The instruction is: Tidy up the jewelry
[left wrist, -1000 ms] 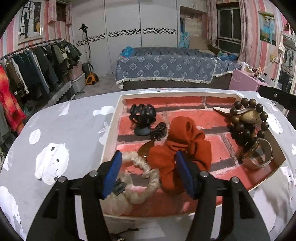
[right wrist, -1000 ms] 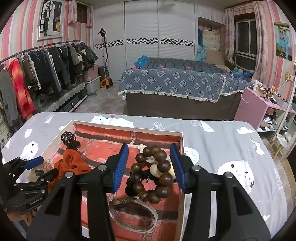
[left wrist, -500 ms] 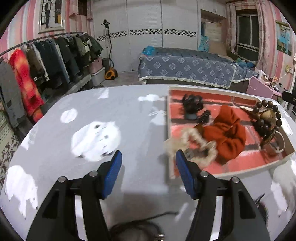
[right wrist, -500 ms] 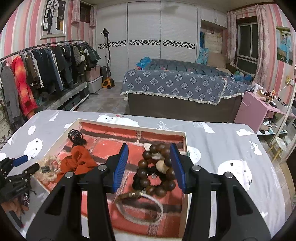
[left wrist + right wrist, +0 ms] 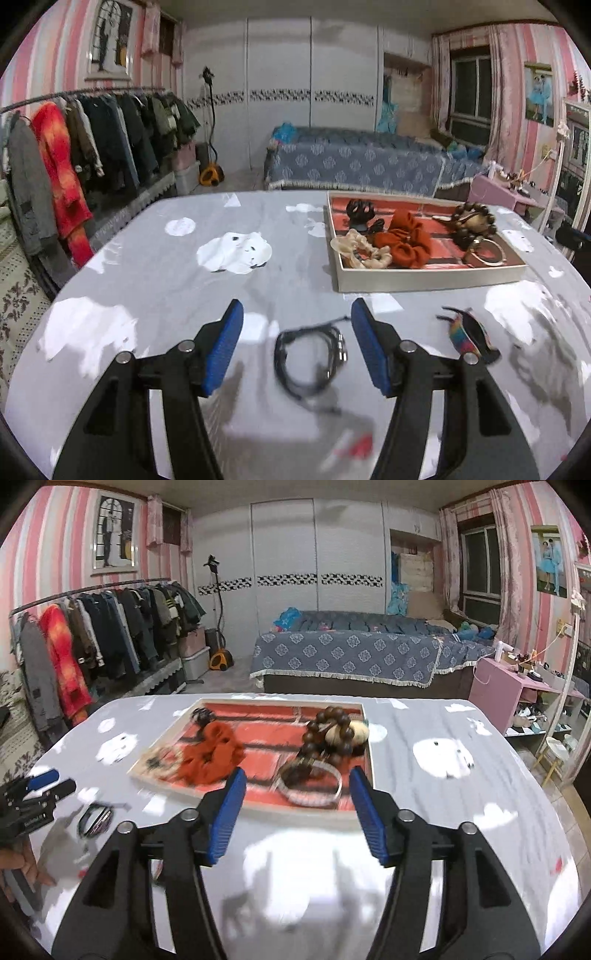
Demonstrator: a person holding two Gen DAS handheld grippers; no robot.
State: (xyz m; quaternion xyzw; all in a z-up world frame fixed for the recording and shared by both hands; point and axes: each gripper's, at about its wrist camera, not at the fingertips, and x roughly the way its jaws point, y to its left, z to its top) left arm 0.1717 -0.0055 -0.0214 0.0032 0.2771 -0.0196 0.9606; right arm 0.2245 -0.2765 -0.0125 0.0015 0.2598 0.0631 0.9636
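A white tray (image 5: 424, 281) with a red brick-pattern floor sits on the grey table. It holds an orange scrunchie (image 5: 406, 240), a cream scrunchie (image 5: 360, 251), a black claw clip (image 5: 360, 212), a brown bead bracelet (image 5: 474, 219) and a silver bangle (image 5: 485, 254). My left gripper (image 5: 297, 347) is open and empty, its jaws on either side of a black cord bracelet (image 5: 310, 358) on the table. A multicoloured band (image 5: 467, 336) lies to its right. My right gripper (image 5: 297, 812) is open and empty at the near rim of the tray (image 5: 258, 806).
The left gripper (image 5: 44, 786) shows at the left edge of the right wrist view, beside the multicoloured band (image 5: 94, 818). The table cloth is grey with white bear prints. A clothes rack (image 5: 74, 155), a bed (image 5: 369, 162) and a pink side table (image 5: 517, 686) stand beyond the table.
My left gripper has pulled back out of the tray, leaving the cream scrunchie in it, and now hangs over the black cord bracelet. My right gripper has drawn back to the tray's near rim.
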